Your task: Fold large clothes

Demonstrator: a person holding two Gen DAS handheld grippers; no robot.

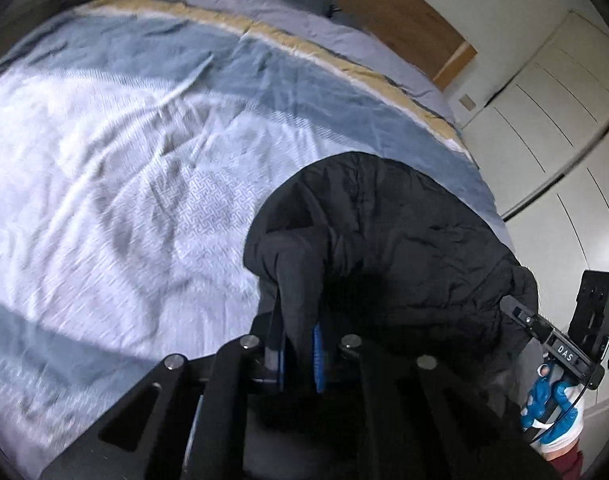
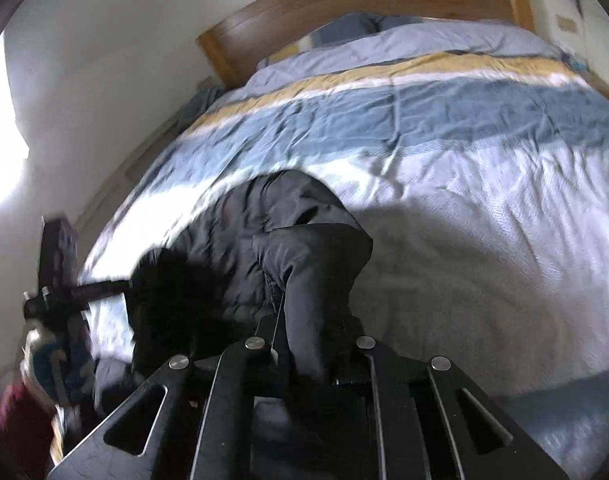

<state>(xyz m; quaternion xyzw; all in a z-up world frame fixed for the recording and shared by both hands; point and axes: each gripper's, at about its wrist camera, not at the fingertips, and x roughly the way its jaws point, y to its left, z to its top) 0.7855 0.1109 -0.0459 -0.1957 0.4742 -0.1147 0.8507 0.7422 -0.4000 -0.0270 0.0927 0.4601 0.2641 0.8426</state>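
Observation:
A large black padded jacket [image 1: 388, 240] hangs bunched between my two grippers above the bed; it also shows in the right wrist view [image 2: 264, 240]. My left gripper [image 1: 300, 344] is shut on a fold of the jacket, with its blue pads [image 1: 318, 356] pressed on the cloth. My right gripper [image 2: 304, 344] is shut on another fold of the same jacket. Each gripper shows at the edge of the other's view: the right one [image 1: 560, 344] at the far right, the left one [image 2: 60, 292] at the far left, blurred.
The bed [image 1: 144, 160] has a wrinkled cover with white, blue and yellow bands [image 2: 424, 120]. A wooden headboard [image 2: 364, 4] and pillows [image 2: 356, 24] are at the far end. White wardrobe doors [image 1: 552, 120] stand right of the bed, a bright window [image 2: 4, 120] left.

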